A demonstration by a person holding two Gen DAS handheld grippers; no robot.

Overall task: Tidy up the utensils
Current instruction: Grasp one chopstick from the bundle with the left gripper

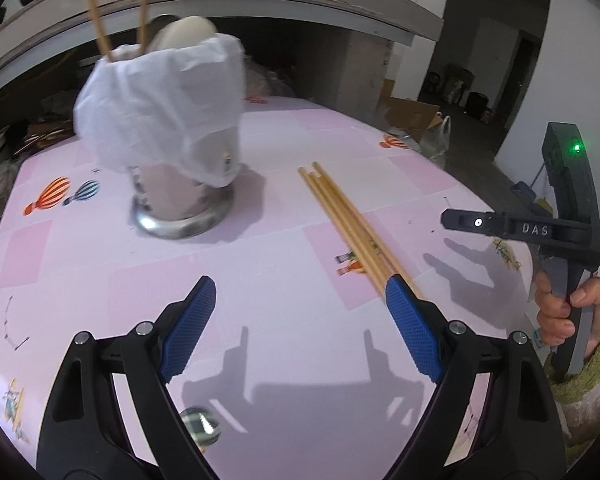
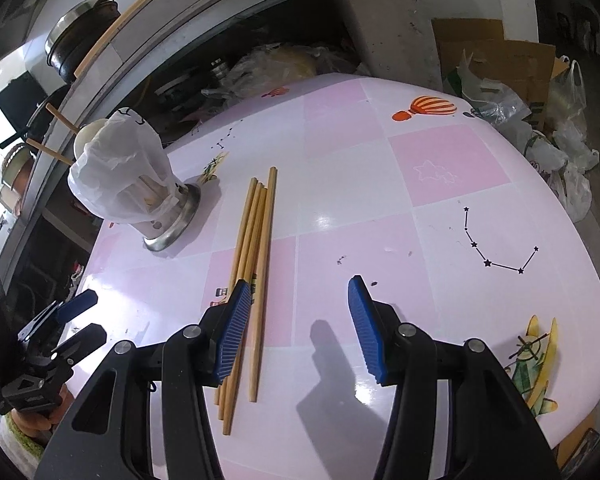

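table: pink checked tabletop (image 2: 440,168) printed with hot-air balloons, stars and a little plane.
chopsticks on table: a bundle of wooden chopsticks (image 2: 256,232) lies flat near the middle, sticks side by side and touching, to the right of the holder.
holder: a metal utensil holder (image 1: 180,208) stands upright on a round base, a white plastic bag (image 1: 160,116) draped over its top half.
in the holder: two chopsticks in the holder (image 1: 96,12) stick up out of it, and a pale rounded thing beside them may be a spoon bowl; it is too blurred to be sure.
left gripper: left gripper (image 1: 300,312) hovers above the table with jaws wide and nothing between them; its right blue pad overlaps the near end of the bundle in the left wrist view.
right gripper: right gripper (image 2: 300,312) has jaws partly apart and empty; its left pad sits over the bundle's near half.
hand: a hand (image 1: 560,312) grips the right gripper's handle.
foreground: a small shiny round thing (image 1: 200,424) lies on the table under the left gripper.
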